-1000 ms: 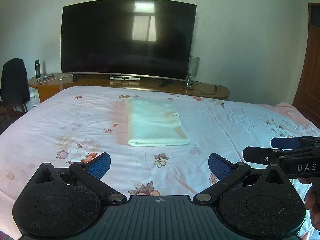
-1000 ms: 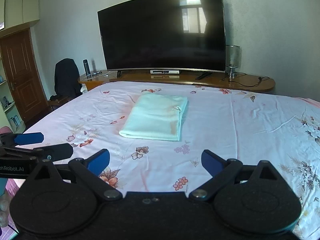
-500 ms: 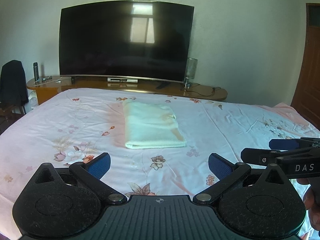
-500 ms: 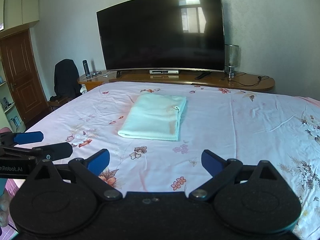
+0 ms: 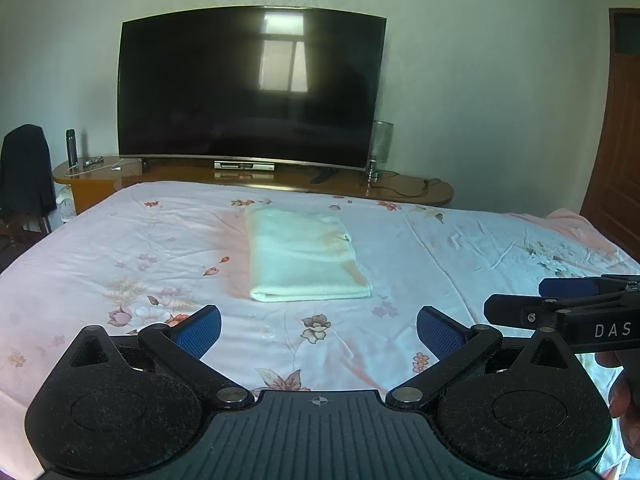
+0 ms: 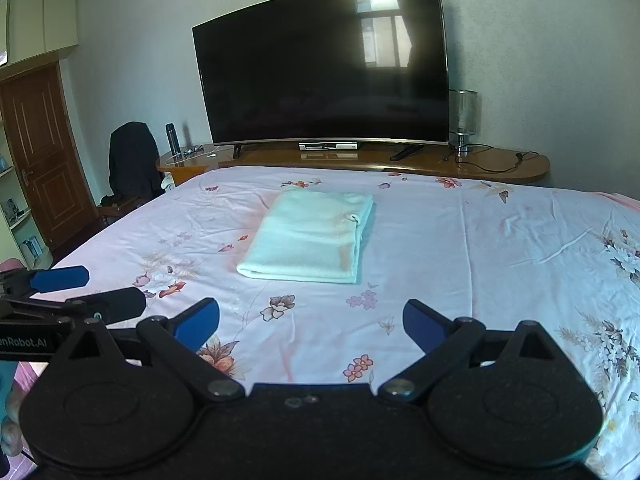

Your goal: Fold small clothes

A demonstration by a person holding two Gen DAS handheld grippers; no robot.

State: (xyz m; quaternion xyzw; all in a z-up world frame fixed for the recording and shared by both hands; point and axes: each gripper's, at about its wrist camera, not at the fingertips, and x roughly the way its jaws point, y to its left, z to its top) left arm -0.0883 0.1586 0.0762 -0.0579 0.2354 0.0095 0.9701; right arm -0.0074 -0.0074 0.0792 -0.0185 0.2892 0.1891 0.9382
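Cloth lies flat on the bed, mid-sheet, already a neat rectangle with its fold edge toward the cameras; small loop tag shows near its far right edge. Left gripper and right gripper both hang above the near part of the bed, well apart from the cloth, jaws spread wide, nothing held. Cloth looks like soft terry: light, limp, thick in stacked layers, non-slippery. Judgement: pinch all layers at the two near corners; a shallow bite risks peeling only the top layer. Folding appears largely done.
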